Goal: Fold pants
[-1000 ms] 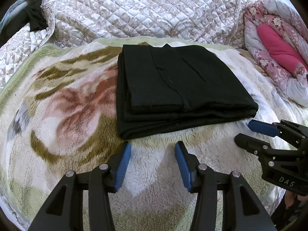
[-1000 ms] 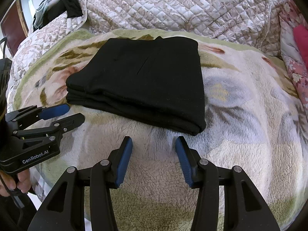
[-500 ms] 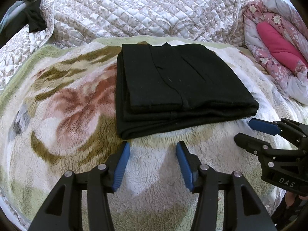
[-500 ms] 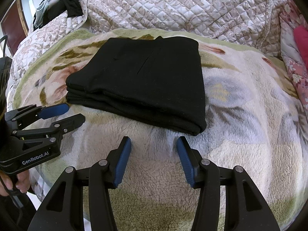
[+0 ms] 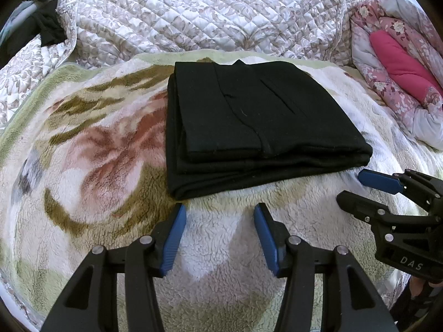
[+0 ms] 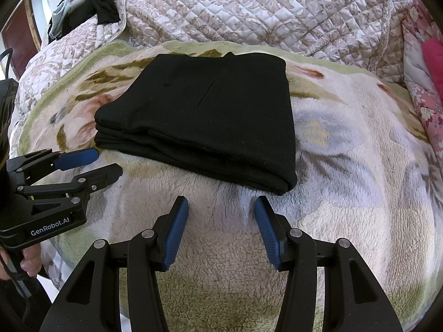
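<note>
Folded black pants (image 5: 249,127) on fleece blanket (image 5: 91,171); near edge just beyond left gripper (image 5: 220,215) and right gripper (image 6: 221,207), both spread, empty.

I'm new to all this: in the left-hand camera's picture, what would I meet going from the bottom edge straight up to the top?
left gripper, open → fleece blanket → folded black pants → quilted bedspread

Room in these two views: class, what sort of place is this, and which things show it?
Most likely a bedroom. The folded black pants lie on a fleecy floral blanket spread over a bed, with a quilted bedspread heaped behind and a pink floral quilt bundled at the side.
</note>
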### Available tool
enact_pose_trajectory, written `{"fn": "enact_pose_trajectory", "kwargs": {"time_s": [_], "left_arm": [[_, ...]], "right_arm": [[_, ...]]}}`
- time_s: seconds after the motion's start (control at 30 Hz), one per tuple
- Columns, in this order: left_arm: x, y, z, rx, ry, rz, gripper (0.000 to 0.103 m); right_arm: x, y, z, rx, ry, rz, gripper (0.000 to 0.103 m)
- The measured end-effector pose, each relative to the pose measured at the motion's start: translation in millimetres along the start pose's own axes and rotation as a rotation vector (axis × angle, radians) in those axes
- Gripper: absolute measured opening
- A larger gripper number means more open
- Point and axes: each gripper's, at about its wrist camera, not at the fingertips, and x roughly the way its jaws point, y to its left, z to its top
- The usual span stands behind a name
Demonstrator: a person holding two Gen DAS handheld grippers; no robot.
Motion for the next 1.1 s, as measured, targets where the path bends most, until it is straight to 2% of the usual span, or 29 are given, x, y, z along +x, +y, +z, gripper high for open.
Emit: {"fn": "enact_pose_trajectory", "kwargs": {"time_s": [1.1], "left_arm": [[0.3,3.0,-3.0,-0.003,0.004,-0.006,0.056]], "right_arm": [[-0.1,2.5,-0.6,-0.015,-0.016,-0.010,0.053]]}}
